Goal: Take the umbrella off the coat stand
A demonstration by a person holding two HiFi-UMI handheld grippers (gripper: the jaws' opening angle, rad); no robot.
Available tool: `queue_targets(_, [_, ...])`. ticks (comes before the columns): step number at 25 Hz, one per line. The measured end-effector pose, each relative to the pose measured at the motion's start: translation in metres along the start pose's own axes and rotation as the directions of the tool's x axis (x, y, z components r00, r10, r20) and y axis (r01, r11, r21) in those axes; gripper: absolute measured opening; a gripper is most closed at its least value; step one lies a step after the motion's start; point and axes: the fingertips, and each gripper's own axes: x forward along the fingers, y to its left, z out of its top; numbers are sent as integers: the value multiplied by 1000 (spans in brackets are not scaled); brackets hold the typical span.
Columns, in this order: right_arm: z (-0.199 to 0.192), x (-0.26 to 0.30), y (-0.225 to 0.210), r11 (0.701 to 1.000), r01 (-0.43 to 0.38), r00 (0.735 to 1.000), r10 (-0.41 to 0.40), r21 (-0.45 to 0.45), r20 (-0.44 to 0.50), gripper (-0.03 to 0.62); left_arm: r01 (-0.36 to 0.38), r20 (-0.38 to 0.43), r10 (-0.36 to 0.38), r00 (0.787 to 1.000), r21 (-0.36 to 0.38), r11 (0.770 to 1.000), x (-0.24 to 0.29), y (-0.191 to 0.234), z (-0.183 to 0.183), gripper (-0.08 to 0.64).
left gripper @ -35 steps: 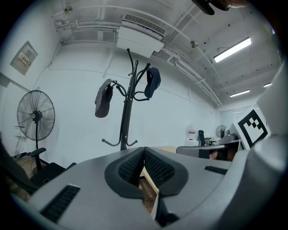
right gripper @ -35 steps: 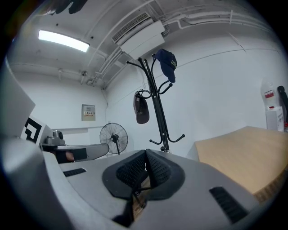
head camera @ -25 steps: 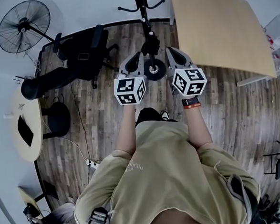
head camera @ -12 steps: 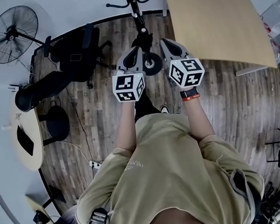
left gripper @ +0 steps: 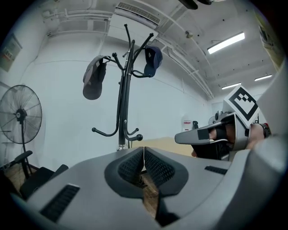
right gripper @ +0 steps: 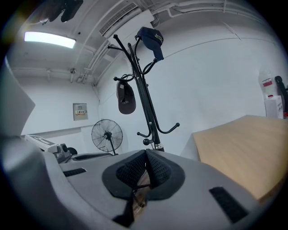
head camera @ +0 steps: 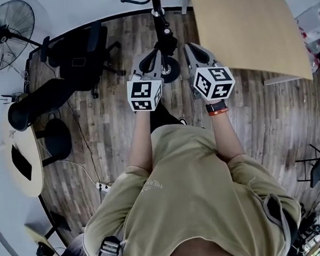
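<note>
The person faces the coat stand (head camera: 156, 13) with the left gripper (head camera: 148, 57) and the right gripper (head camera: 196, 49) held out side by side, one on each side of its pole. That stance seems meant to square both tools up to the stand before either is committed. Both pairs of fingers are clenched on nothing: each gripper view shows its ribbed pads meeting at the tips, with only the wooden floor (head camera: 116, 128) showing through the gap below. They will have to part before any grasp. The umbrella (head camera: 168, 42) is probably the dark bundle close against the pole, below the lower hooks (left gripper: 116, 132) and above the round base (head camera: 169, 70). It is too small in the head view to be sure, and in both gripper views the gripper's own body hides that stretch of pole. Sitting that low, it calls for a reach downward, away from the two caps (left gripper: 93, 83) on the top hooks, which are no part of the job. The bench (head camera: 251, 31) stands just to the right of the stand, so the right gripper likely has less room to swing.
</note>
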Motion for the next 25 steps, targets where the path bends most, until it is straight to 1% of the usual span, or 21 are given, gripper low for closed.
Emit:
queue_targets(2, [-7,6,0,1000,3,1000,-3,8,-13,15,9,-13,-9,1000,-9,1000,4,8,-9,25])
queue_targets(6, [-12,19,-9,1000,19,1000,-19,21,-24,15,38,-41,-38,998,2,999,20,18,-21,25])
queue_targets(12, [-18,36,-22,997,66,998,-65,35,-27,15,76,-76,-77,994,-19,997,42,31,-41,25])
queue_targets(20, [-34,57,-31,997,62,995,-59,43,-77,15,122,-114,-128,985,-56,991,72,41,-70,26])
queue_targets(23, [-43,64,-29,997,62,994,-58,40,-91,15,143,-125,-149,981,-56,988,80,49,-82,29])
queue_targets(25, [-49,67,-31,997,64,993,-59,43,-99,15,160,-132,-165,977,-51,986,87,52,-89,57])
